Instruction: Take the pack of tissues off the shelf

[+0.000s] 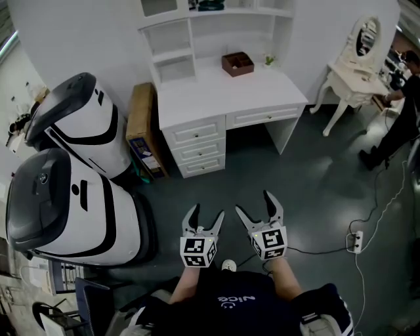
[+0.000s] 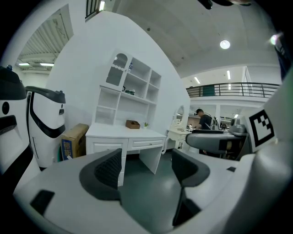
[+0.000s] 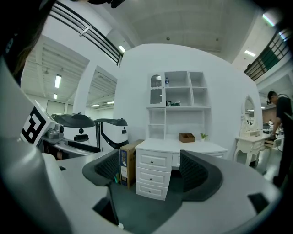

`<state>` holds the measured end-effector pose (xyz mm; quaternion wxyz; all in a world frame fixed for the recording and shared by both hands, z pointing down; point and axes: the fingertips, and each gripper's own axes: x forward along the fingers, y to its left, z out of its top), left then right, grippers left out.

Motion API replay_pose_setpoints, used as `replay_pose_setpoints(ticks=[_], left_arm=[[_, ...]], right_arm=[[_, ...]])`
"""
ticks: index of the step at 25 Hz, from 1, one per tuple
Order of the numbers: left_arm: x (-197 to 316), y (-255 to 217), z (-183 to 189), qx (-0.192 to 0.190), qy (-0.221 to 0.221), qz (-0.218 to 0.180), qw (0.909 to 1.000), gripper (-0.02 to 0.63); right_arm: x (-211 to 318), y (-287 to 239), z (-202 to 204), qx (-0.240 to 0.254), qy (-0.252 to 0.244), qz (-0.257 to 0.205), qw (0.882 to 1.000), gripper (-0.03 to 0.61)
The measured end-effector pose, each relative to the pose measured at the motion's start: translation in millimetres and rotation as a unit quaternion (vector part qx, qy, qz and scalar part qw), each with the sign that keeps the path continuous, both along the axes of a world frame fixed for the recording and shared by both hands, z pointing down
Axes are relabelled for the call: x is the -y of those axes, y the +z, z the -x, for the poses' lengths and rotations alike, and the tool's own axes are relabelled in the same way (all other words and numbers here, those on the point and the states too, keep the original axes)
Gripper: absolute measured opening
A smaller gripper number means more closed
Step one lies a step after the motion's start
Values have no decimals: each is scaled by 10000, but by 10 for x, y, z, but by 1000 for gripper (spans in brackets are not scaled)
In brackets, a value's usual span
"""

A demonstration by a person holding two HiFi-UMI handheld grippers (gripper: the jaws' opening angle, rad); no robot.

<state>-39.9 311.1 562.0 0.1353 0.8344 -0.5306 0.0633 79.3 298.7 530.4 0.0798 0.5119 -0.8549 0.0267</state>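
Note:
A white desk (image 1: 216,92) with a shelf unit (image 1: 197,26) stands against the far wall. On an upper shelf lies a dark teal thing (image 1: 211,5), too small to tell whether it is the tissue pack; in the right gripper view a dark thing (image 3: 173,104) lies on the middle shelf. My left gripper (image 1: 205,213) and right gripper (image 1: 254,205) hover side by side over the dark floor, far short of the desk. Both stand open with nothing between their jaws, as the left gripper (image 2: 149,167) and right gripper (image 3: 149,169) views also show.
A brown wooden box (image 1: 237,63) and a small plant (image 1: 269,60) sit on the desktop. A cardboard box (image 1: 142,125) leans left of the desk. Two large white-and-black machines (image 1: 72,197) fill the left. At right are a dressing table (image 1: 354,72), a person (image 1: 400,125) and a power strip (image 1: 356,241).

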Motion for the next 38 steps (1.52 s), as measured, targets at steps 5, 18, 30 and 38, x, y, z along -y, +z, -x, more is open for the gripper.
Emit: replay_pose_setpoints(ticks=[5,18,30,38], left_arm=[[442,-4,149,-18,24,-41,10000,325],[1732,-176,590,-109,524,-169,9984,323],[2543,-100,1004,-28,970,-164,9951,322],[2764,-34,1100,-46,1117,-86,9937,321]], right_arm=[[358,102,69,-63,96,122,9999,400],[1494,160,524,-366,499,306,9976,376],[2184,261,887,-373,1081,387,9927,377],[2355,366,889,-602,1325,598,9875,376]])
